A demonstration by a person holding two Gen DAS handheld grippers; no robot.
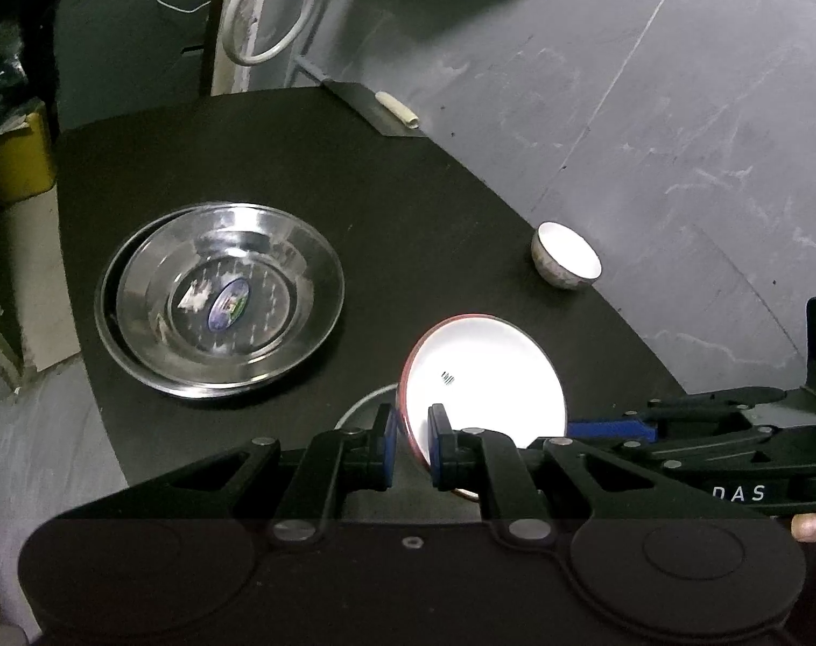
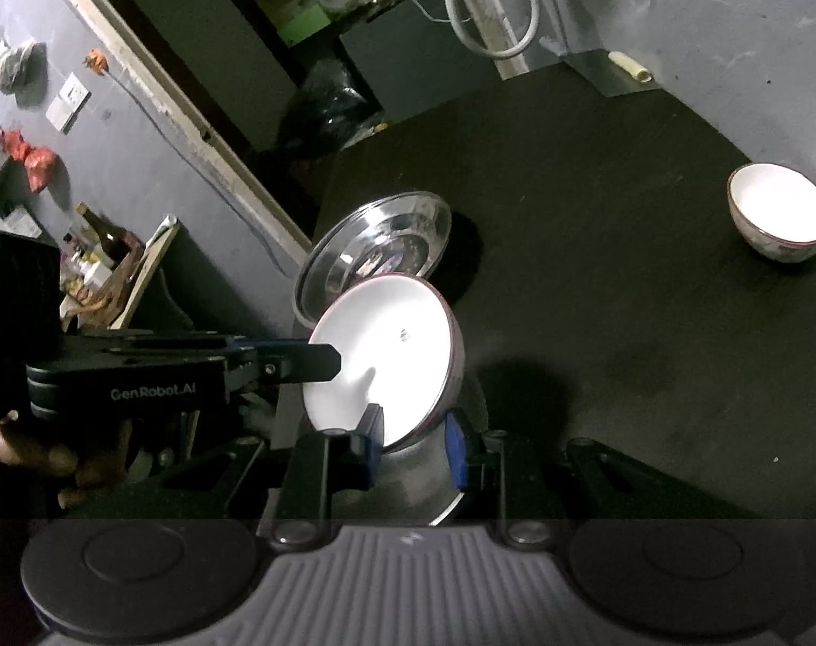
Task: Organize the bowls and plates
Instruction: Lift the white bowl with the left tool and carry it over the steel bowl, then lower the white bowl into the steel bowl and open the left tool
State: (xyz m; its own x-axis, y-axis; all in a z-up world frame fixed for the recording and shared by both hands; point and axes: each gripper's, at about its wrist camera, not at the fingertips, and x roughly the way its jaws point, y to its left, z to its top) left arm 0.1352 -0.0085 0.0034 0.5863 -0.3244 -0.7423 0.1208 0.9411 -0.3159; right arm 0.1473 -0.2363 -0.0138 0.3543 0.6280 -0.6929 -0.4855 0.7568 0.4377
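A white bowl with a red rim (image 1: 489, 377) hangs tilted over the black table (image 1: 408, 188). My left gripper (image 1: 416, 430) is shut on its near rim, one pad inside and one outside. My right gripper (image 2: 414, 444) is shut on the same white bowl (image 2: 386, 355), gripping its wall at the near edge. Each gripper shows in the other's view: the right gripper (image 1: 612, 428) comes in from the right, the left gripper (image 2: 327, 358) from the left. Two stacked steel plates (image 1: 219, 296) lie at the left of the table. A small white bowl (image 1: 567, 255) stands near the right edge.
A steel plate (image 2: 424, 479) lies under the held bowl, mostly hidden. A pale cylinder (image 1: 397, 110) rests at the table's far corner. Beyond the right edge is grey floor (image 1: 677, 107). A yellow box (image 1: 15, 161) and clutter stand off the left side.
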